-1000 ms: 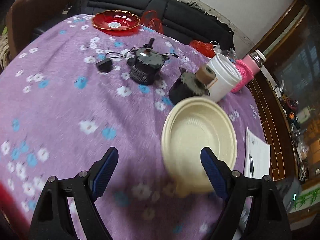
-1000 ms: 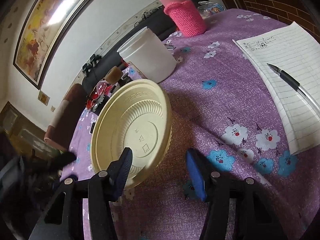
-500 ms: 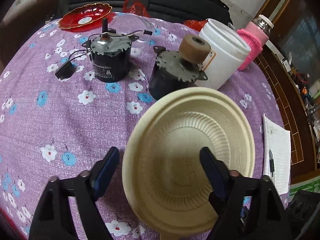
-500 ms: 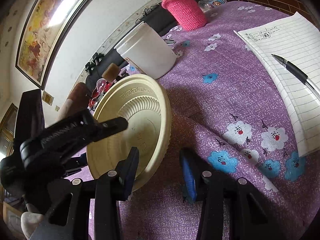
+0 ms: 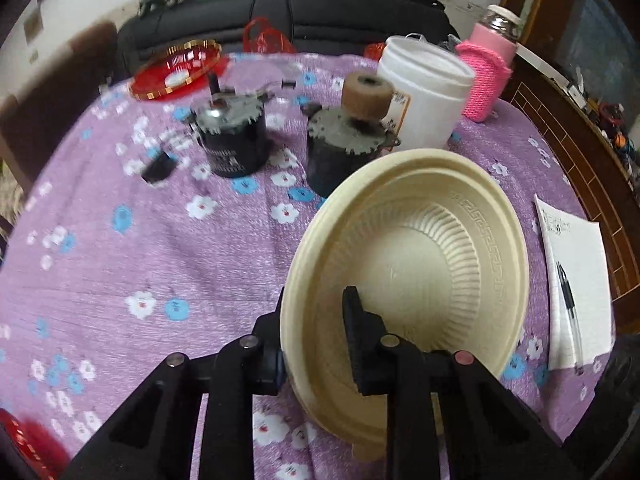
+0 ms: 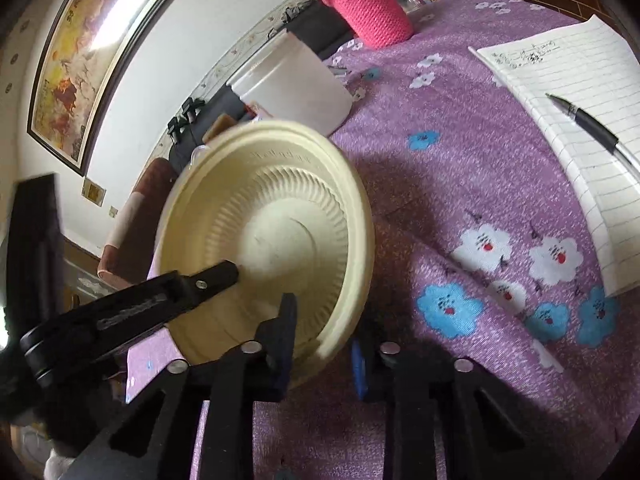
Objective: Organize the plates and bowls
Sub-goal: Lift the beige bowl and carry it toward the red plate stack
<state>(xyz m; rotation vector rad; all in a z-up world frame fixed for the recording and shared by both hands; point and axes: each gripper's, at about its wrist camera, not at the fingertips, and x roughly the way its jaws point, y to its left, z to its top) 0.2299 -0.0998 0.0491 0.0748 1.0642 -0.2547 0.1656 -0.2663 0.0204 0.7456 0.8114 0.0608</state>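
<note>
Purple flowered cloth covers your counter (image 5: 100,264), and the cream bowl (image 5: 420,264) is tilted up on edge above it, near the front. Your left tool (image 5: 316,332) has just closed onto the bowl's rim, one finger inside and one outside. Your right tool (image 6: 324,340) has likewise just closed, clenched on the rim's opposite side (both grips show in the right view). Behind sit two dark motors (image 5: 232,140), a white tub (image 5: 424,96) and a red plate (image 5: 176,68).

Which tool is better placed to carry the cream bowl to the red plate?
Left, probably. Both clamp the cream bowl by its rim, the right tool having just closed on it. The left tool is nearer the red plate; the right tool is nearer the notepad.
</note>
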